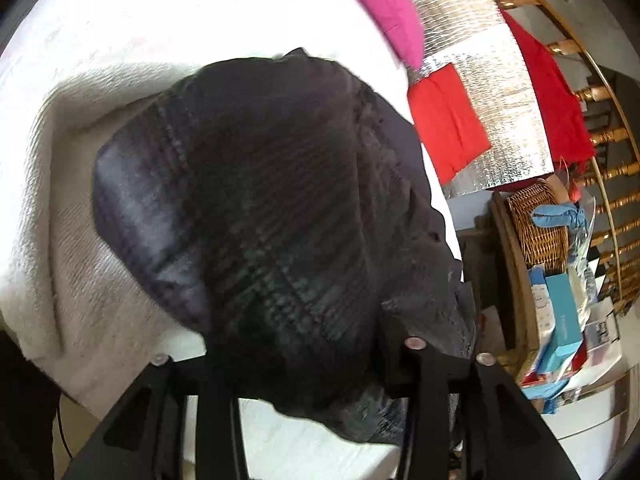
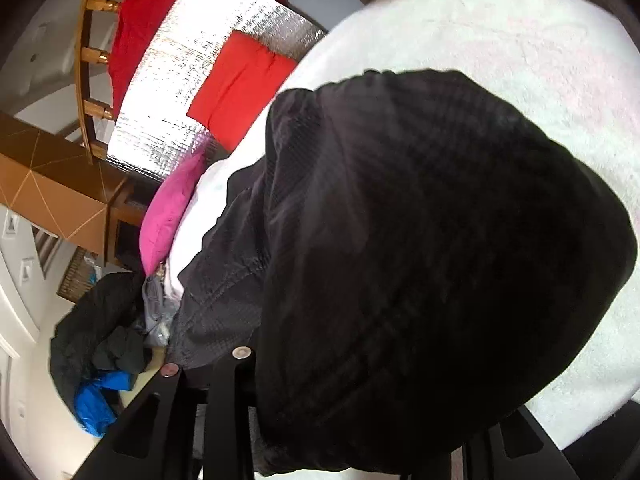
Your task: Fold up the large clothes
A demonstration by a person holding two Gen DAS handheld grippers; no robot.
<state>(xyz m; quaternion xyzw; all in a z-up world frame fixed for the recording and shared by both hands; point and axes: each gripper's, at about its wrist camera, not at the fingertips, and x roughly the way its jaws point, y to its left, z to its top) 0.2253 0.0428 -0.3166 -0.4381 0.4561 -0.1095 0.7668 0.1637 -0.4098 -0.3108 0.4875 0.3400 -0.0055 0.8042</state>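
The dark checked garment fills both wrist views, draped over the fingers of each tool and bulging out above the white towel-like cover of the bed or table. It looks like thin, light woven cloth, soft and limp, a little slick on its sheen, so I judge it will sag and slide unless pinched at a hem or seam; the stitched edge on the right view's left side looks a firm place to take. The left gripper has cloth lying over and between its fingers, but whether the pads press on it I cannot tell. The right gripper is likewise buried in the cloth, its jaws hidden. Beyond lie a silver foil sheet, red cloths and a pink cushion.
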